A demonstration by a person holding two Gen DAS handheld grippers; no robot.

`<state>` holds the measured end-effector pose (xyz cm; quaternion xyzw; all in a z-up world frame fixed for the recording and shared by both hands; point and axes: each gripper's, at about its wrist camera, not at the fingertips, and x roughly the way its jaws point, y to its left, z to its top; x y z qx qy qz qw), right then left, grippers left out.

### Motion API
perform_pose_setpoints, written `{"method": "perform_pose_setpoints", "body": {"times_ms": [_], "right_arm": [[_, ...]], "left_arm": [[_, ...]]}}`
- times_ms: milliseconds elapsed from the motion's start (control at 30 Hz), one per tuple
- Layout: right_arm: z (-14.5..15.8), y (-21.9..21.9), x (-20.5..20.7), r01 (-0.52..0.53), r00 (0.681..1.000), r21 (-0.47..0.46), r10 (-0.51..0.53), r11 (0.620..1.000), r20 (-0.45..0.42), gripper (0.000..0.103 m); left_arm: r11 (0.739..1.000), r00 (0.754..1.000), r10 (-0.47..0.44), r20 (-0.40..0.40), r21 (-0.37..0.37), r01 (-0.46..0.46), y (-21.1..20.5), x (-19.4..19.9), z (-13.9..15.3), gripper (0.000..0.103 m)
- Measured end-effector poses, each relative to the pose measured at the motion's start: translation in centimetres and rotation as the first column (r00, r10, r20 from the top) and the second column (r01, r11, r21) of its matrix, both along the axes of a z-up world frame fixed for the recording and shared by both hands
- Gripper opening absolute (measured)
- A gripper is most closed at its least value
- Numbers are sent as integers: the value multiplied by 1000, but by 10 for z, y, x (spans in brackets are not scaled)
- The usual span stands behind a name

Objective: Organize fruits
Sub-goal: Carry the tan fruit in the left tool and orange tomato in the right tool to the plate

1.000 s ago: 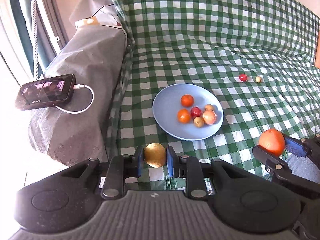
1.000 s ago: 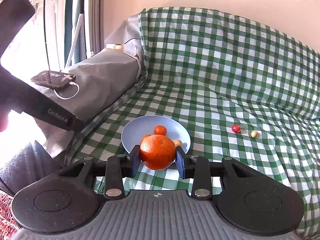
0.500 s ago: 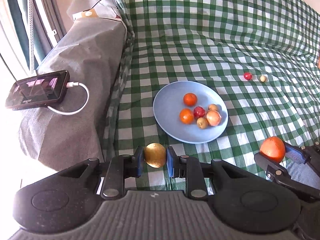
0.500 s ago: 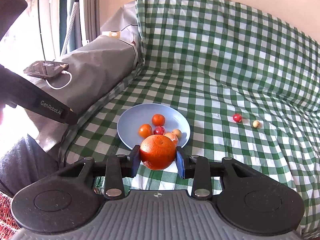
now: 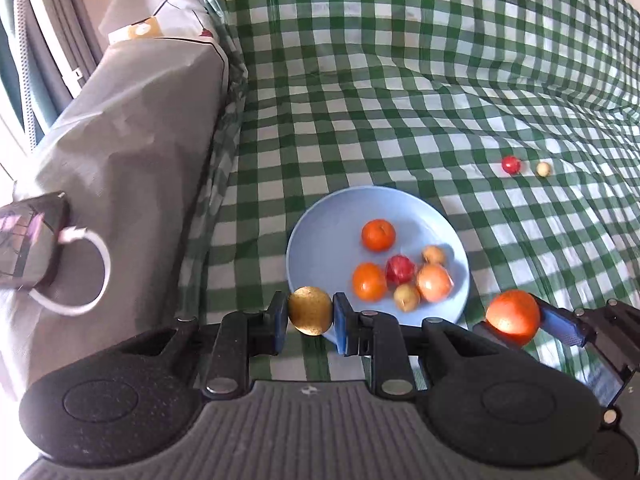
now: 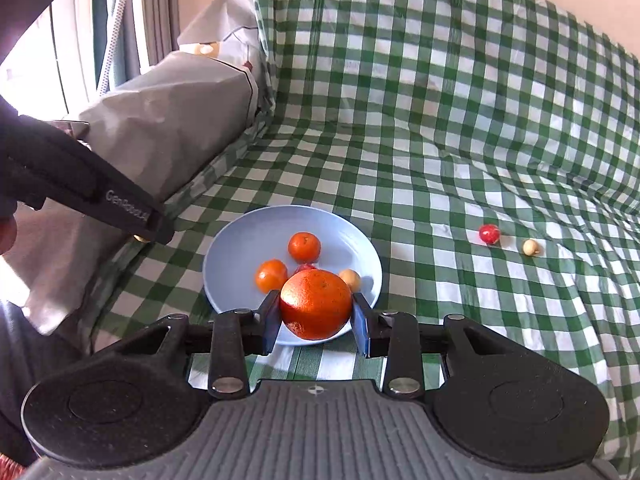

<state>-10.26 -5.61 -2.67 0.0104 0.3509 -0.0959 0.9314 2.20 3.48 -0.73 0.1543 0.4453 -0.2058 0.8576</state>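
My left gripper (image 5: 310, 312) is shut on a small golden-brown fruit (image 5: 310, 310), held at the near left rim of the blue plate (image 5: 320, 240). My right gripper (image 6: 316, 311) is shut on a large orange (image 6: 315, 304), held over the plate's (image 6: 240, 248) near rim; that same orange (image 5: 513, 316) shows at the right of the left wrist view. The plate holds two small oranges (image 5: 378, 234), a red fruit (image 5: 399, 269) and several pale ones. A small red fruit (image 5: 511, 164) and a beige ball (image 5: 543, 168) lie on the checked cloth, far right.
Green-and-white checked cloth (image 5: 400, 92) covers the seat and the back. On the left rises a grey covered armrest (image 5: 132, 128) with a phone (image 5: 24, 248) plugged into a white cable (image 5: 92, 264). The left gripper's black body (image 6: 80, 188) crosses the left of the right wrist view.
Both grippers moved forward and down toward the plate, which now looks larger and nearer. Each keeps its fruit. The fruits on the plate and cloth have not shifted.
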Motion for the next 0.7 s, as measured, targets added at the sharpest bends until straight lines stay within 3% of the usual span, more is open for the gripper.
{"method": "perform_pose_setpoints", "body": {"times_ms": [267,567,633,667,700], "right_arm": [[-24,-24,51,37,999,-5,-37,999,-27,38],[-51,-35,93,10,997,-10,-11,1000,-77,39],[-57,-35,99,7,996,-8,-8,1000,-88,39],[-59,-36,101,3,995,0,-3,1000,-97,41],[-61,-37,102,-2,995,14,3,1000,-102,53]], "left_arm": [[1000,1000,-6,-20,3,6,-28,44,-30,26],[998,998,6,-56,62,-3,-48,74,-64,29],[997,998,-1,-66,71,6,-49,76,-67,46],[997,998,2,-68,76,3,-48,76,-66,73],[997,998,13,-64,81,-8,-47,75,-65,96]]}}
